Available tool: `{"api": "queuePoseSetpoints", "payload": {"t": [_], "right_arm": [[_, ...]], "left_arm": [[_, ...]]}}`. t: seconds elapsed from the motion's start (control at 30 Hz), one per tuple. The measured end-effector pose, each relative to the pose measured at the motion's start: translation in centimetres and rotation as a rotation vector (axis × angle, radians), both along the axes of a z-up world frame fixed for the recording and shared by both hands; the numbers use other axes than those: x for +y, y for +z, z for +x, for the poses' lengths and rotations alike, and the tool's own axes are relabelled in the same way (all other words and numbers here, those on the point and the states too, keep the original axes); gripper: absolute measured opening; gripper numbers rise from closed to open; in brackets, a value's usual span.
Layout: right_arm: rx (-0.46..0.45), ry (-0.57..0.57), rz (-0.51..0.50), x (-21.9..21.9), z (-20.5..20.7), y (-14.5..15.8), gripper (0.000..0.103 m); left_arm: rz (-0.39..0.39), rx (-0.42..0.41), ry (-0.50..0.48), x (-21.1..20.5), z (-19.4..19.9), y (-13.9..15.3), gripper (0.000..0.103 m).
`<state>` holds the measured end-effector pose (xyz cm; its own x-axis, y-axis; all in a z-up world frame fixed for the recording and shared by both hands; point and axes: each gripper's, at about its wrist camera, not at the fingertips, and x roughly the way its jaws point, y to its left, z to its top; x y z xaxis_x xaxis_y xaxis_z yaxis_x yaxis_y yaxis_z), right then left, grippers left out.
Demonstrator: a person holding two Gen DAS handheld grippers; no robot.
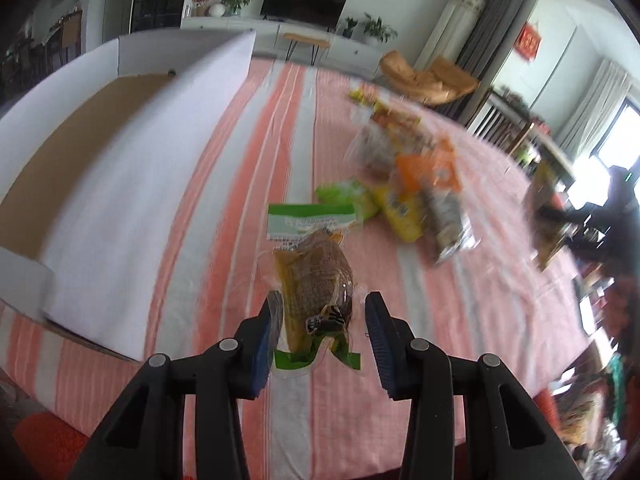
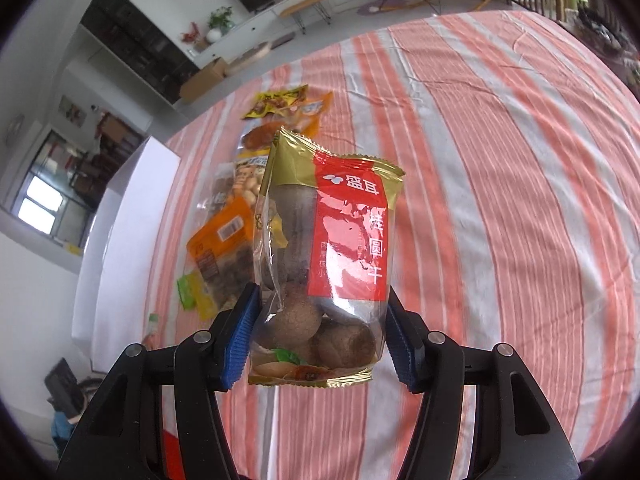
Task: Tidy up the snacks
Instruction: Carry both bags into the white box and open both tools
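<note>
At frame centre, we clamp the left gripper [image 1: 320, 316] on the vacuum-packed snack [image 1: 316, 280] and the right gripper [image 2: 320, 320] on the longan bag [image 2: 328, 240]; carry both level toward the white box [image 1: 132, 176] at left.

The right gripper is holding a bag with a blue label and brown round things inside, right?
Not quite: the label is red, not blue. The right wrist view shows the right gripper holding the bag, gold-edged, with brown round things inside.
</note>
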<state>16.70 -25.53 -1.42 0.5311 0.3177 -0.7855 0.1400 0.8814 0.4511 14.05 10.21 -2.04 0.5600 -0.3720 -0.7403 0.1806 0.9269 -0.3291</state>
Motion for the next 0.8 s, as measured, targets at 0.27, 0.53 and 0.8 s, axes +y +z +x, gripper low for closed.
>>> {"api": "queuePoseSetpoints", "payload": {"t": [0.27, 0.53, 0.8], "right_arm": [[-0.084, 0.202, 0.089, 8.8, 0.4, 4.6, 0.061], [-0.187, 0.529, 0.179, 28.5, 3.5, 11.1, 0.062], [-0.169, 0.633, 0.122, 40.2, 7.3, 9.1, 0.085]], "left_arm": [[-0.052, -0.108, 0.12, 8.3, 1.7, 7.2, 0.04], [0.122, -0.064, 0.303, 18.8, 5.4, 7.0, 0.025], [0.226, -0.051, 0.364, 20.9, 6.1, 5.1, 0.079]]}}
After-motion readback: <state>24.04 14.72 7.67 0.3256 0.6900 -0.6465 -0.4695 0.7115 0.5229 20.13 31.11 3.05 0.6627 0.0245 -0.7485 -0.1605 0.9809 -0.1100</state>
